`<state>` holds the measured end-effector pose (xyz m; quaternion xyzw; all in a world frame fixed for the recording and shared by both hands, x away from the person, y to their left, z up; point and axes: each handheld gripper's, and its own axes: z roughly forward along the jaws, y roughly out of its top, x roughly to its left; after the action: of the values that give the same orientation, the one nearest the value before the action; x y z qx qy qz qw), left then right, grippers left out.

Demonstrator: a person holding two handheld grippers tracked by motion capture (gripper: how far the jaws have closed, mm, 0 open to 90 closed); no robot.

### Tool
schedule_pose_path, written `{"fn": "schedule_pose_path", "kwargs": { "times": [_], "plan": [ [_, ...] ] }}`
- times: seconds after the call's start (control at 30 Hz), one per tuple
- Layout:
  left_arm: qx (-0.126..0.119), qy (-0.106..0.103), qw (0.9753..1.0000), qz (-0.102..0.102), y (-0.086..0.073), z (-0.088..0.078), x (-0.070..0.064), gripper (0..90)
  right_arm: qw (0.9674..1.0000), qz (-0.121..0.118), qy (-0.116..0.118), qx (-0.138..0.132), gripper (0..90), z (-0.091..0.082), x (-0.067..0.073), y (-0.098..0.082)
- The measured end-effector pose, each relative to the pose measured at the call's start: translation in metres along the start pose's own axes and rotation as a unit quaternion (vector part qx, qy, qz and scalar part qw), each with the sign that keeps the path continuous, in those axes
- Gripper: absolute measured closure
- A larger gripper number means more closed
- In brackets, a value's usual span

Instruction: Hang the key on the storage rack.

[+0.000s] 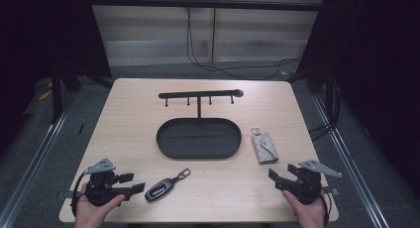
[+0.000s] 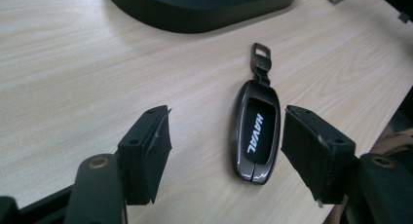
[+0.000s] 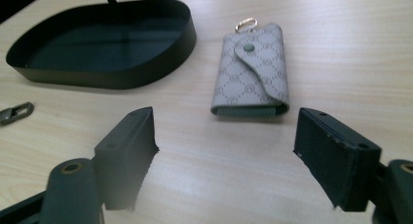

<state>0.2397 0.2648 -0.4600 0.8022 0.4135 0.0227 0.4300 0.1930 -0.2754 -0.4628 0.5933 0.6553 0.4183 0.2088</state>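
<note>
car key fob (image 2: 255, 134) lower centre between spread left gripper (image 2: 226, 151) jaws, grey key pouch (image 3: 252, 70) upper centre beyond wide-open right gripper (image 3: 225, 156), black oval tray (image 1: 198, 138) mid-table

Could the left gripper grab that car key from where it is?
Probably yes: the left gripper is open, the car key lies flat on bare table just ahead between its jaws, nothing blocking.

The pale wood-grain table top (image 1: 133, 134) looks smooth and matt; the black oval metal tray (image 3: 160, 63) is matt; the dark glossy car key fob (image 2: 256, 131) shines; the grey patterned leather-look key pouch (image 3: 253, 70) is softly textured.
</note>
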Motion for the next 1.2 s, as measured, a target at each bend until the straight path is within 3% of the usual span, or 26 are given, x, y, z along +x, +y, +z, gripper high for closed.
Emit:
{"fn": "schedule_pose_path", "kwargs": {
  "times": [0.1,0.17,0.27,0.4,0.47,0.63,0.83,1.03,1.2],
  "plan": [
    [-0.015,0.006,0.9998,-0.007,0.002,-0.001,-0.002,35.3,0.9999,-0.004,0.009,0.007,17.3,0.000,-0.001,0.000],
    [-0.013,0.006,0.9999,0.006,0.004,-0.001,-0.006,35.3,0.9997,-0.009,0.023,0.008,16.3,-0.001,-0.002,0.000],
    [-0.011,-0.002,0.9999,0.007,0.005,0.001,-0.008,35.3,0.9991,-0.019,0.036,0.012,16.5,-0.001,-0.001,-0.001],
    [-0.007,-0.017,0.9997,-0.014,0.008,0.002,-0.008,35.3,0.9982,-0.031,0.049,0.015,19.6,-0.002,0.002,-0.002],
    [-0.004,-0.014,0.9999,-0.002,0.009,0.000,-0.010,35.2,0.9982,-0.032,0.050,0.013,19.7,-0.003,0.002,-0.002],
    [0.009,-0.013,0.9998,0.007,0.012,-0.001,-0.012,36.4,0.9974,-0.038,0.058,0.021,19.9,0.000,0.004,-0.001],
    [0.016,-0.003,0.9993,0.032,0.025,0.002,-0.018,40.8,0.9973,-0.036,0.059,0.025,19.4,0.001,0.002,-0.002],
    [0.050,-0.011,0.9971,0.056,0.037,0.010,-0.027,45.0,0.9967,-0.041,0.062,0.033,19.2,0.003,0.004,-0.002],
    [0.069,-0.015,0.9955,0.063,0.045,0.018,-0.032,44.8,0.9968,-0.038,0.063,0.031,19.4,0.002,0.003,-0.002]
  ]
}}
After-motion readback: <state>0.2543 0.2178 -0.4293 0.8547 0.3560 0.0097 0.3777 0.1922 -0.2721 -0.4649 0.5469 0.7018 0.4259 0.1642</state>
